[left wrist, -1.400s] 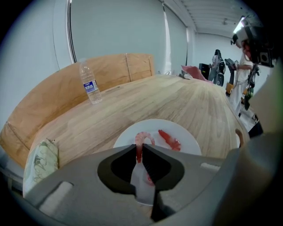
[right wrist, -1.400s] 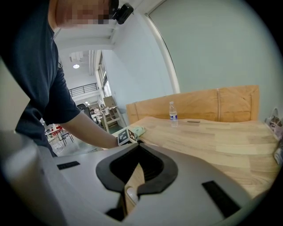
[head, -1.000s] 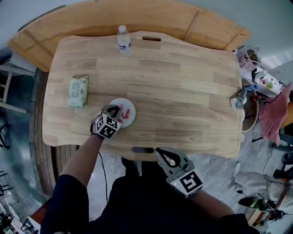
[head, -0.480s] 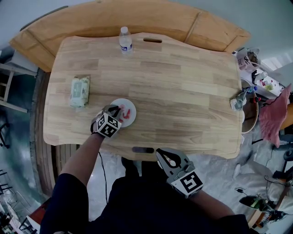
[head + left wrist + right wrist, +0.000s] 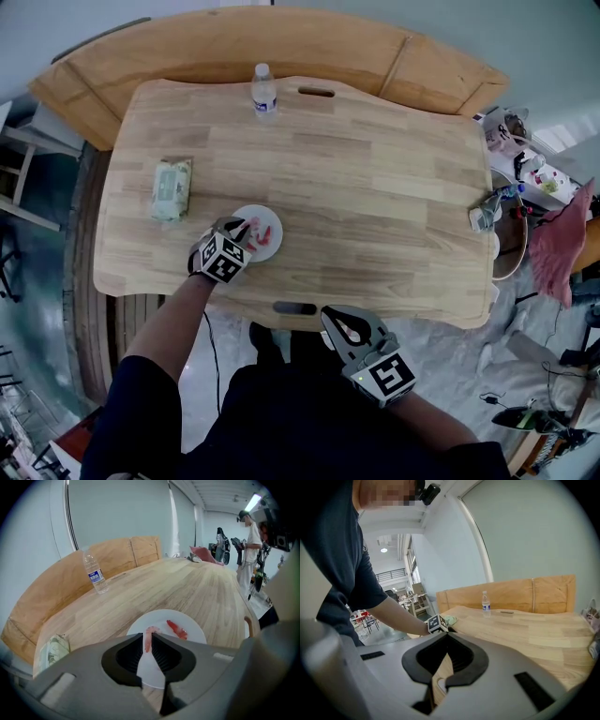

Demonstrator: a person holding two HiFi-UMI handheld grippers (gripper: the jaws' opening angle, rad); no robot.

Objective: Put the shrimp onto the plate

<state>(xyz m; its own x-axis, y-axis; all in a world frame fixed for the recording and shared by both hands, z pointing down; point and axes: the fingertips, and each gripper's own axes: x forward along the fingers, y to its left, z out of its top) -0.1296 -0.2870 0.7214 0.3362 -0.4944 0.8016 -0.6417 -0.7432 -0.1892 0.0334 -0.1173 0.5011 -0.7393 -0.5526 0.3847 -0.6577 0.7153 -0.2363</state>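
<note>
Left gripper view: left claw [image 5: 147, 634] pinches shrimp [image 5: 148, 639] over plate [image 5: 159, 618]; right claw [image 5: 446, 639] closed, empty, off table [image 5: 201, 588].

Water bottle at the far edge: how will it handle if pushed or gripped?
The water bottle stands upright, tall and narrow, so a high push would probably tip it. Once down, its round body likely rolls. Clear plastic may dent when squeezed.

I can read no text here. The water bottle [image 5: 95, 576] on the bench [image 5: 375, 187] wears a blue label and the wipes pack [image 5: 172, 188] carries some print, but both are too small to make out. My marker cubes [image 5: 223, 259] show only black-and-white square patterns.
</note>
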